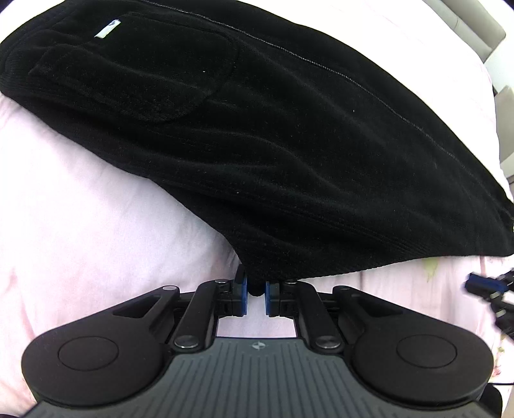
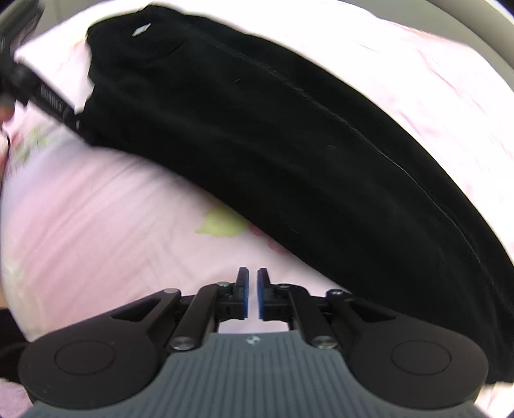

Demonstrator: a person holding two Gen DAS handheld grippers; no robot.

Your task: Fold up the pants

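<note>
The black pants point(image 1: 257, 128) lie across a pink bedsheet point(image 1: 80, 209) on a bed, already doubled lengthwise, with a white label point(image 1: 107, 29) and the waistband end at the far left and a stitched side seam running down the long far edge. The left gripper point(image 1: 256, 294) has its jaws drawn narrow on the near corner of the hem, a small knot of black cloth pinched between the blue pads point(image 1: 244, 295). That bite looks slight: only the tip of the fabric sits between the pads, so a lift or a pull across the bed could probably slip it free, or carry up only the top layer and leave the lower one behind, skewing the fold. The right gripper point(image 2: 252, 294) is nearly closed on nothing; through its slim gap only the sheet shows, and the pants' edge passes just beside it to the right, apart from the pads. If the left side lifts while the right holds no cloth, the garment would likely swing from one corner and bunch. The right view is smeared, which suggests motion, so a hasty grab may catch the bedsheet instead of the pants. The soft sheet could also drag up with the fabric.
</note>
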